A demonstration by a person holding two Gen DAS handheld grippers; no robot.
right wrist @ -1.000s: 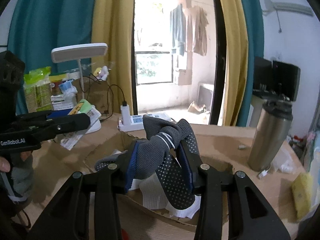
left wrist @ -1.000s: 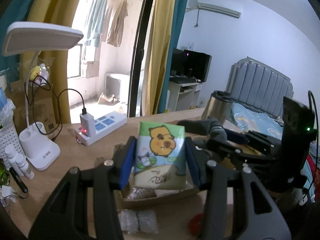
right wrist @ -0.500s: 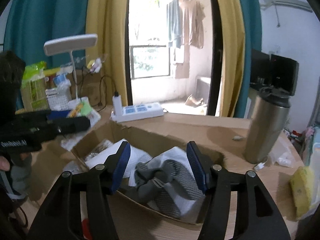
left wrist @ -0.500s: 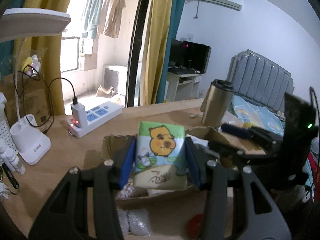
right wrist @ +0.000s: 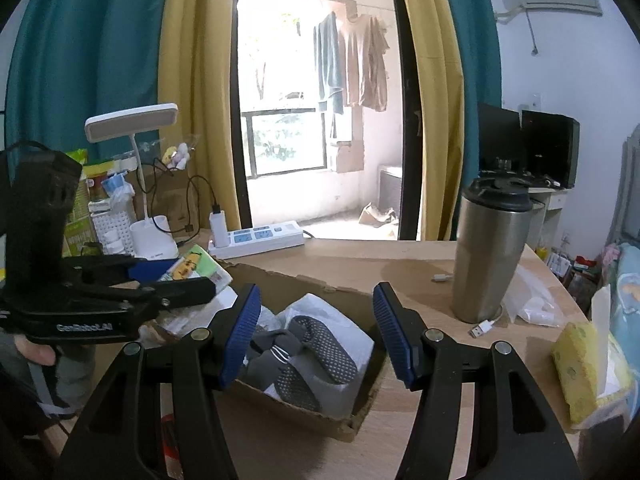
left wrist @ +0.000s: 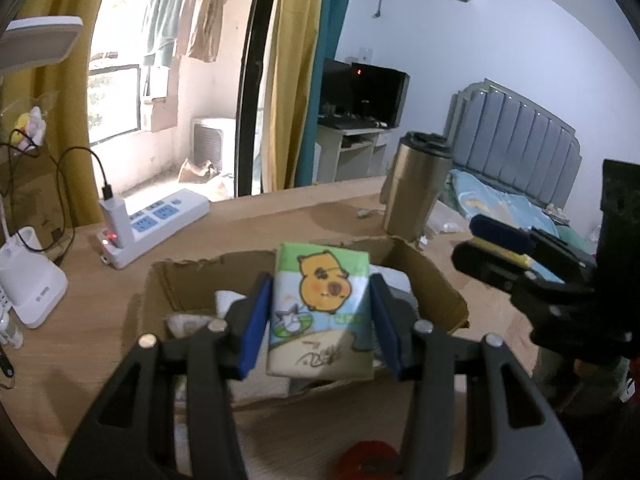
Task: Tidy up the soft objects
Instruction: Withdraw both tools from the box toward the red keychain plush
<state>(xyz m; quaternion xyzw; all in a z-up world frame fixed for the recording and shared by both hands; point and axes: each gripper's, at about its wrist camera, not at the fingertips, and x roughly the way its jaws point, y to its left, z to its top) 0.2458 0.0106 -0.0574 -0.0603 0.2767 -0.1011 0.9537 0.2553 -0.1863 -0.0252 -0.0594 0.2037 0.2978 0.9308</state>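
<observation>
My left gripper [left wrist: 320,316] is shut on a green and white tissue pack [left wrist: 320,304] with a cartoon capybara, held above the open cardboard box [left wrist: 432,280]. In the right wrist view the left gripper [right wrist: 176,280] and the tissue pack [right wrist: 196,266] hang over the box's left side. My right gripper [right wrist: 316,332] is open and empty above the box [right wrist: 312,420]. Grey dotted gloves [right wrist: 304,352] lie in the box on white tissue packs [right wrist: 344,340]. The right gripper [left wrist: 496,244] also shows at the right of the left wrist view.
A steel tumbler [right wrist: 492,256] stands right of the box, with a USB plug [right wrist: 484,328] and a yellow sponge [right wrist: 576,372] near it. A power strip [left wrist: 156,220] and a white lamp base [left wrist: 32,284] stand at the back left. A red object [left wrist: 368,456] lies below the left gripper.
My right gripper opened and let the grey gloves drop into the box, then drew back a little. My left gripper moved over the box with the tissue pack.
</observation>
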